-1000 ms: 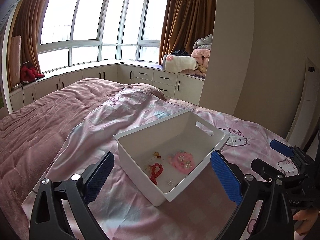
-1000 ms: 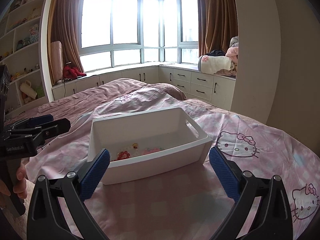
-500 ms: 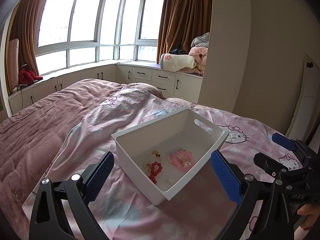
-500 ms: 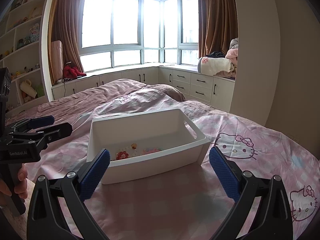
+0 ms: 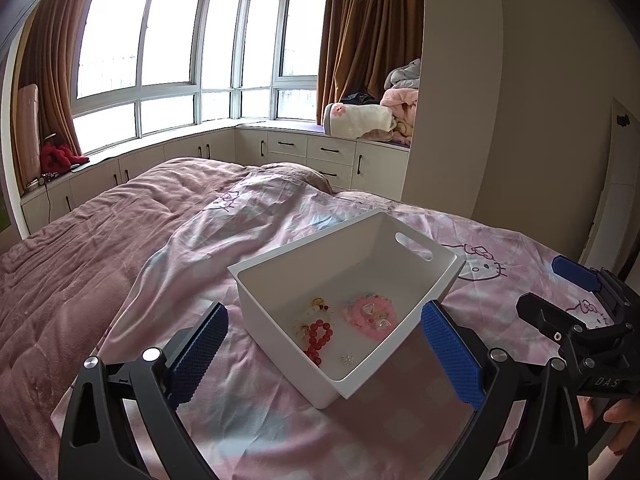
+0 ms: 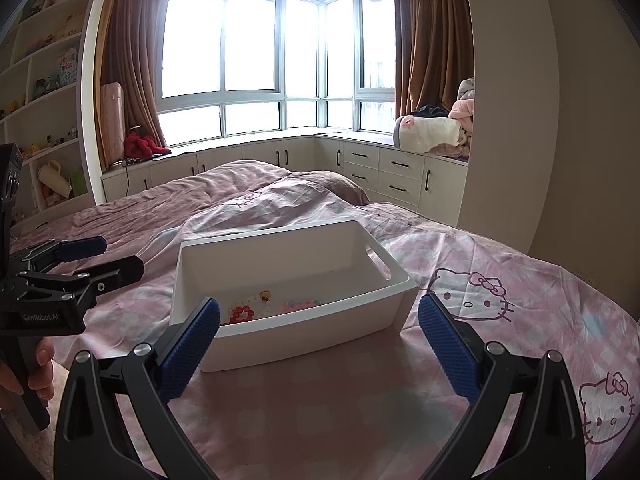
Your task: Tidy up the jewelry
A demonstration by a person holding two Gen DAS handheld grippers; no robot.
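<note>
At centre frame in the left wrist view, white bin point(image 5: 404, 258) sits on the pink bedspread point(image 5: 280, 432). Red bead bracelet point(image 5: 319, 336) and pink beaded piece point(image 5: 370, 316) lie on its floor. Left tongs point(image 5: 324, 352) and right tongs point(image 6: 320, 340) are both spread wide, gripping nothing.

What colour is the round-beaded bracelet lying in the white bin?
Red; the beaded bracelet shows best in the left wrist view, on the floor of the white bin.

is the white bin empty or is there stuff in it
Not empty: the white bin holds a red bead bracelet, a pink piece and small bits on its floor.
</note>
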